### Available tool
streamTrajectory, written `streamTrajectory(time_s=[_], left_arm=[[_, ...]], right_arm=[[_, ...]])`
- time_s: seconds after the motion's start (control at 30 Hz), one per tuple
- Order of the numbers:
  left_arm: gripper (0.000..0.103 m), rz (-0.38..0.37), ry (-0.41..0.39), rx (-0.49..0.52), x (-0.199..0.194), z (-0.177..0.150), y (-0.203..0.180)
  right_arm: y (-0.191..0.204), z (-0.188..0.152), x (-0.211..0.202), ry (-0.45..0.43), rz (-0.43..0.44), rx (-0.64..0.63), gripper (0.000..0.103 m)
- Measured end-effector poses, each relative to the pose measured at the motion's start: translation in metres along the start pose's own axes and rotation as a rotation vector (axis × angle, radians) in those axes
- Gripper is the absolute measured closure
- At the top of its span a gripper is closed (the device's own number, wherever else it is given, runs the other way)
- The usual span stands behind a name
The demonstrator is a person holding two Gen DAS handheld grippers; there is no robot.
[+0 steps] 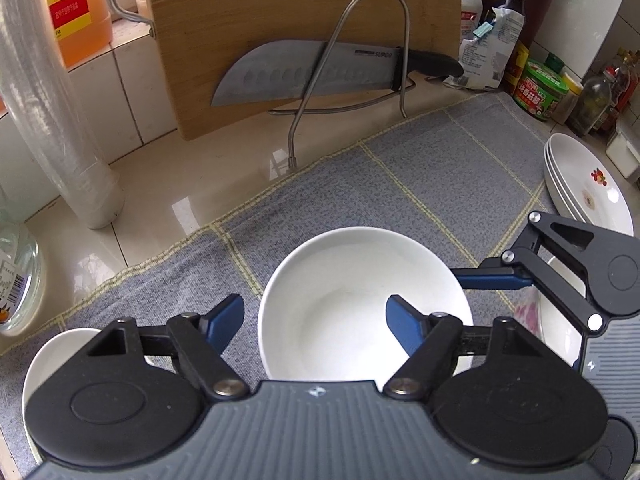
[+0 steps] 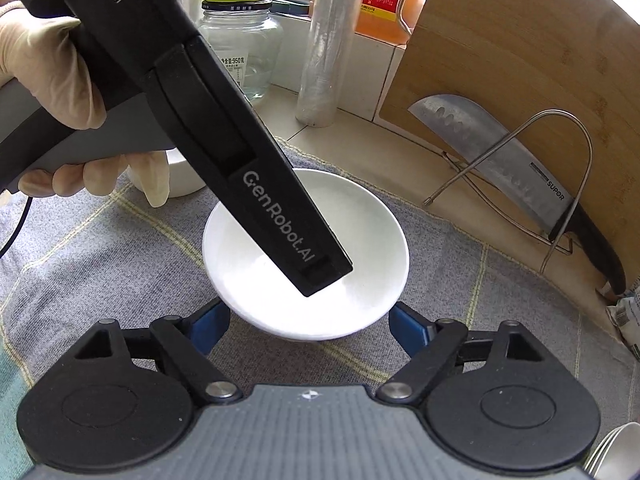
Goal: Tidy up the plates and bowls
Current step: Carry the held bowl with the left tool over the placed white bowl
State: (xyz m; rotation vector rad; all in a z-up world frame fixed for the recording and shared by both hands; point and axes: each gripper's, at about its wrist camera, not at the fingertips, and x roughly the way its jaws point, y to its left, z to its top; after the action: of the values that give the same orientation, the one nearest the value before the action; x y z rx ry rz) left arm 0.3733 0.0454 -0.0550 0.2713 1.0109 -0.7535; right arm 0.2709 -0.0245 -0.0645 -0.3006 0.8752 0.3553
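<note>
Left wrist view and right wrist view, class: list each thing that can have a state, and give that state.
Left tongs: open, straddling the bowl's rim.
Right tongs: open, empty.
Centre bowl: upright, empty, on the cloth.
Plates: stacked.
Knife: held in the wire rack.
Glass jar: lid on.
</note>
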Motion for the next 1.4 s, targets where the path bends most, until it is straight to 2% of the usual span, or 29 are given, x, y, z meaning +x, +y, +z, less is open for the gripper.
streamTrajectory(time_s=[0.4,0.93,1.4], left_arm=[[0.038,-0.037,0.003,0.015,-0.001,0.002,-0.002],[0.039,-0.034,0.062,0.111,0.004,0.006,-0.006],[0.039,-0.023,0.028,0.127,-0.013,0.006,-0.016]], right_arm=[[-0.003,0.004,0.006,-0.004,0.010,0.001,0.016],[-0.003,0.005,0.005,-0.006,0.015,0.016,0.016],[-0.002,0.003,-0.013,-0.034,0.008,0.028,0.016]])
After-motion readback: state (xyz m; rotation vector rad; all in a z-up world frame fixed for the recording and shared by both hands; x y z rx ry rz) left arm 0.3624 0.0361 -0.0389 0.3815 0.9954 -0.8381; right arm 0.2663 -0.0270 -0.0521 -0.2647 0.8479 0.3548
